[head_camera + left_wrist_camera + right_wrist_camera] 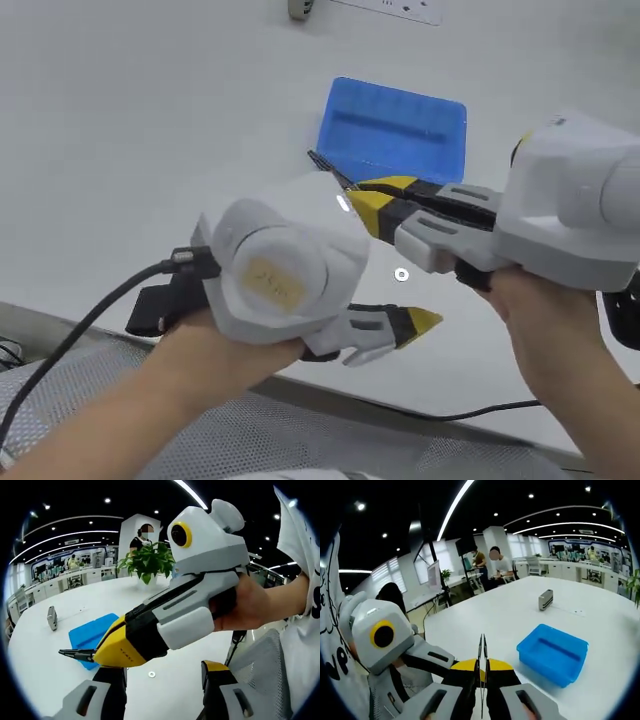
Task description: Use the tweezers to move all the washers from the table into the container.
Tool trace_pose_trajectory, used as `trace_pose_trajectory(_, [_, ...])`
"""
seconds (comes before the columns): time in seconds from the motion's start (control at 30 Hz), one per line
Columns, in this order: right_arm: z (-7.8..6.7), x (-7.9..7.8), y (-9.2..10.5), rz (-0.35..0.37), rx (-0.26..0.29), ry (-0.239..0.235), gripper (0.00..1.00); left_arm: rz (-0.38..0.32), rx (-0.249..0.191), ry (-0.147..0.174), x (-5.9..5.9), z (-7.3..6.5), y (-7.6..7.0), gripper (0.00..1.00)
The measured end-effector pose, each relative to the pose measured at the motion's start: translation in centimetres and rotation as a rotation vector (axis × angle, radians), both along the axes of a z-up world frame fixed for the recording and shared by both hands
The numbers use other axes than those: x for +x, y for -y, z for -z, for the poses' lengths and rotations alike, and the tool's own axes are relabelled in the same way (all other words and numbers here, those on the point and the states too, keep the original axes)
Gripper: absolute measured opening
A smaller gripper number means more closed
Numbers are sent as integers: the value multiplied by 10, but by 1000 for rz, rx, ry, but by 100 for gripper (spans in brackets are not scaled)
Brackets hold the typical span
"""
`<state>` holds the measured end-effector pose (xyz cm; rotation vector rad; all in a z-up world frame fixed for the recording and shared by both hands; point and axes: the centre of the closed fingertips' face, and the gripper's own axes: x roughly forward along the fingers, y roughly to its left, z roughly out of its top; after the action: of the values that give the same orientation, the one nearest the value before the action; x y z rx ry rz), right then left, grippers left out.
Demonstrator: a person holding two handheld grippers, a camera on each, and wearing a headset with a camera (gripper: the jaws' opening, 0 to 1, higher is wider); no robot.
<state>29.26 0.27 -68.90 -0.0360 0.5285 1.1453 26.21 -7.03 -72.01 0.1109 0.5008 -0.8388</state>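
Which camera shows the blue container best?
The right gripper view: the blue container sits whole, unblocked, inside visible. In the head view the right gripper overlaps its near edge; in the left gripper view that gripper hides part of it.

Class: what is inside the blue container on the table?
The blue container shows a bare blue floor with nothing on it. Its near edge is covered by the tweezers and the right hand-held gripper, so that strip is hidden.

Left gripper (165,670) and right gripper (481,666) have grey shells, yellow-tipped black jaws. Black cable (90,320) exits the left. Shirt (300,580) is white.
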Motion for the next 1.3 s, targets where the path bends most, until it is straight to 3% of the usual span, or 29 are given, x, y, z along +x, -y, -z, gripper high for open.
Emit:
trace_pose_trajectory(0.17, [-2,1,1,-20,-11,20,2,-30,-19,3,1,-7,-6,58])
trace_pose_trajectory(0.3, [-3,1,2,-56,-13,5,2,-38,-34,12,1,-10,-7,58])
trace_pose_trajectory(0.47, [-1,-5,3,-150,-80,23,3,-7,-15,17,-3,-7,-6,59])
trace_pose_trajectory(0.57, [0,-9,4,-187,-85,6,3,11,-65,-18,-8,-9,-5,57])
trace_pose_trajectory(0.63, [-2,-10,5,-202,-57,-20,3,6,-81,-17,-8,-13,-8,54])
trace_pose_trajectory(0.67, [-5,-11,4,-195,-25,-66,3,8,-83,-8,-8,-15,-8,53])
trace_pose_trajectory(0.73, [-5,-9,5,-181,-1,-123,3,9,-69,9,-6,-15,-8,50])
trace_pose_trajectory(0.77, [-3,-6,7,-173,-14,-117,2,9,-61,18,-5,-14,-7,50])
trace_pose_trajectory(0.83, [7,-1,14,-153,-99,-56,2,6,-24,36,-3,-10,-8,51])
trace_pose_trajectory(0.9, [9,-3,15,-177,-144,-2,1,8,7,32,-2,-4,-11,52])
trace_pose_trajectory(1.0, [8,-7,14,-178,-137,-6,1,2,33,10,-2,4,-20,52])
trace_pose_trajectory(1.07, [12,-10,17,-195,-171,-1,1,-8,85,20,0,7,-31,51])
trace_pose_trajectory(1.17, [25,-14,26,-247,-277,60,1,-9,143,32,3,11,-45,48])
trace_pose_trajectory(1.3, [30,-23,28,-299,-303,69,1,-28,177,30,12,14,-62,39])
